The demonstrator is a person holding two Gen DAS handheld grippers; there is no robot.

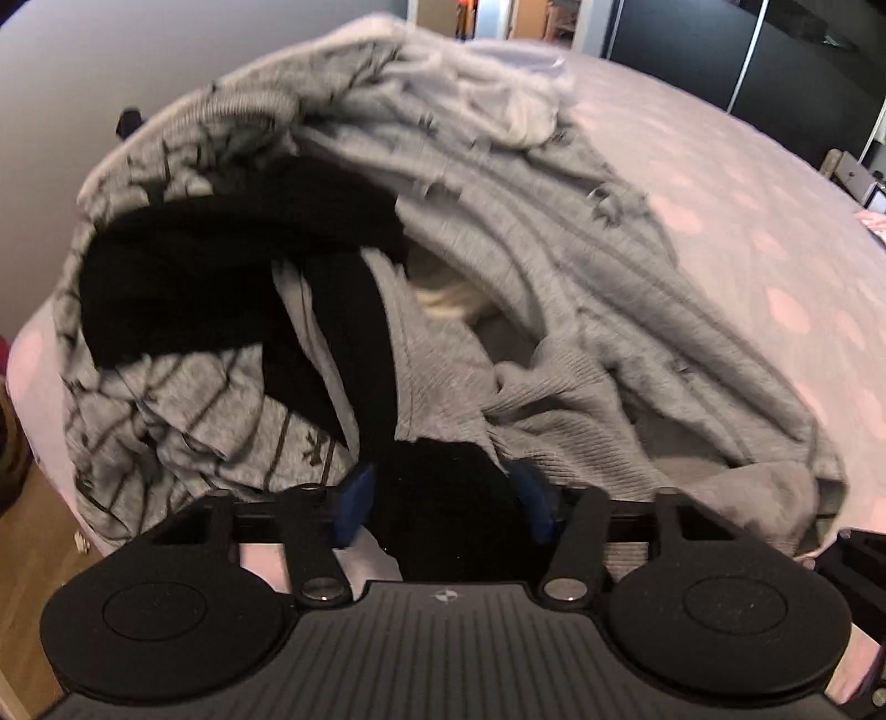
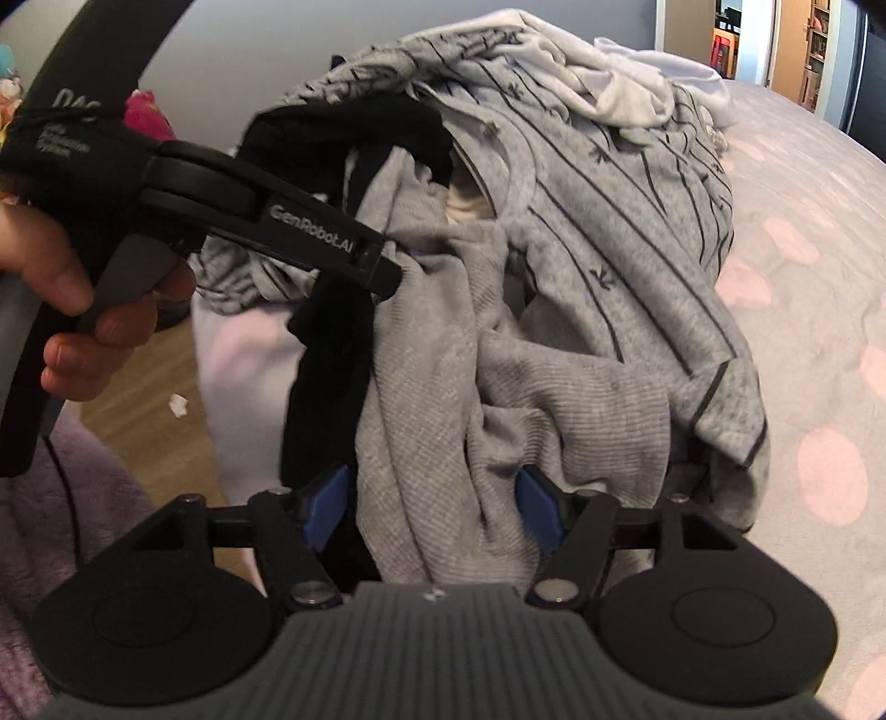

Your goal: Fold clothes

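Observation:
A heap of clothes lies on the bed's near corner: a grey garment with dark lines (image 1: 166, 399) (image 2: 637, 221), a grey ribbed garment (image 1: 554, 399) (image 2: 443, 360), a black garment (image 1: 221, 288) (image 2: 332, 376) and a white one (image 2: 626, 83) on top. My left gripper (image 1: 446, 501) has its blue fingers wide apart, with a strip of the black garment lying between them. In the right wrist view the left gripper (image 2: 382, 271) pokes into the heap from the left, held by a hand (image 2: 66, 310). My right gripper (image 2: 432, 509) is open around a hanging fold of the ribbed garment.
The bed (image 1: 747, 194) (image 2: 819, 277) has a lilac cover with pink spots, bare to the right of the heap. Wooden floor (image 2: 144, 387) with a white scrap (image 2: 178, 405) lies left of the bed. Dark wardrobe doors (image 1: 692, 50) and a doorway (image 2: 797, 50) stand behind.

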